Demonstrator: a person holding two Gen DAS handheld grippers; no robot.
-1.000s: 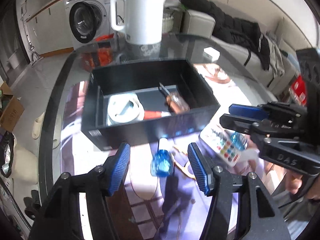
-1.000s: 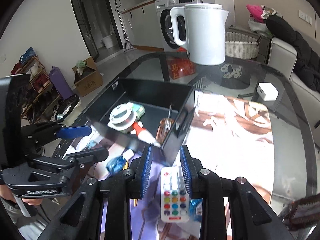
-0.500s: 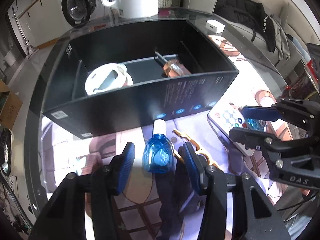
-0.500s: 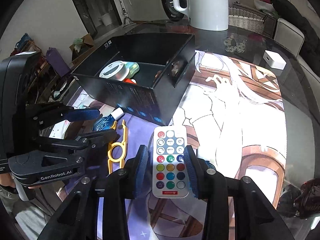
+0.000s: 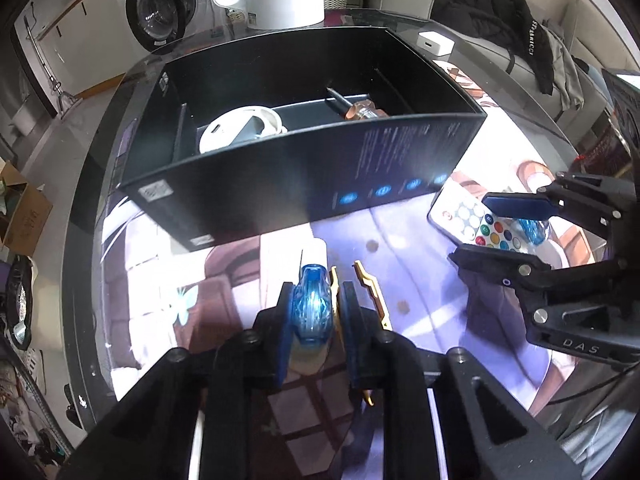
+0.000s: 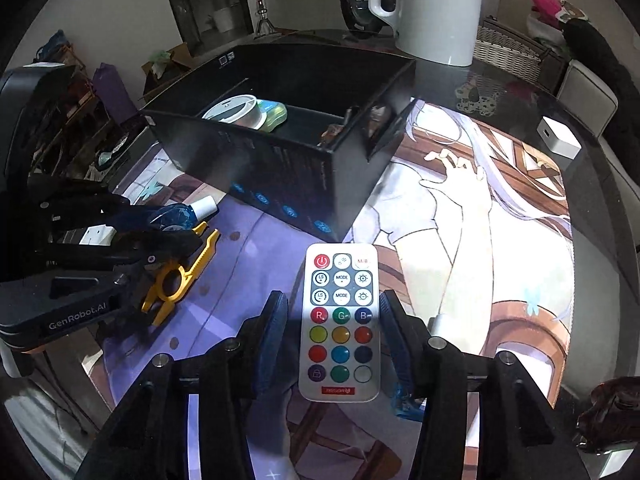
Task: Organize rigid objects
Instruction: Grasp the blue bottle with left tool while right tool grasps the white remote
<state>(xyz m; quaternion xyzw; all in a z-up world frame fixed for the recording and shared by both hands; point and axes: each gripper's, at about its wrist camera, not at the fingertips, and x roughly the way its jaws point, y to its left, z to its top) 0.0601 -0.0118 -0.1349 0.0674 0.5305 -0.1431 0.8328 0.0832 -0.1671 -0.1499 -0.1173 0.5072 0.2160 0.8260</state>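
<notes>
My left gripper (image 5: 316, 286) is shut on a small blue bottle (image 5: 313, 308) with a white cap, low over the printed mat. A yellow plastic tool (image 5: 370, 284) lies right beside it. My right gripper (image 6: 332, 296) straddles a white remote (image 6: 340, 320) with coloured buttons. Its jaws are opening and a gap shows on both sides of the remote. A second blue bottle (image 6: 404, 400) lies under its right finger. The black box (image 5: 280, 184) stands just beyond and holds a white round case (image 5: 240, 128) and an amber-handled screwdriver (image 5: 362, 110).
A white kettle (image 6: 436, 8) stands behind the box on the dark glass table. A small white adapter (image 6: 560, 142) sits at the far right. The two grippers work side by side in front of the box. The table's rounded edge runs close on the left.
Both grippers sank toward the mat. The left jaws closed onto the blue bottle. The right jaws widened and now sit on either side of the remote.
</notes>
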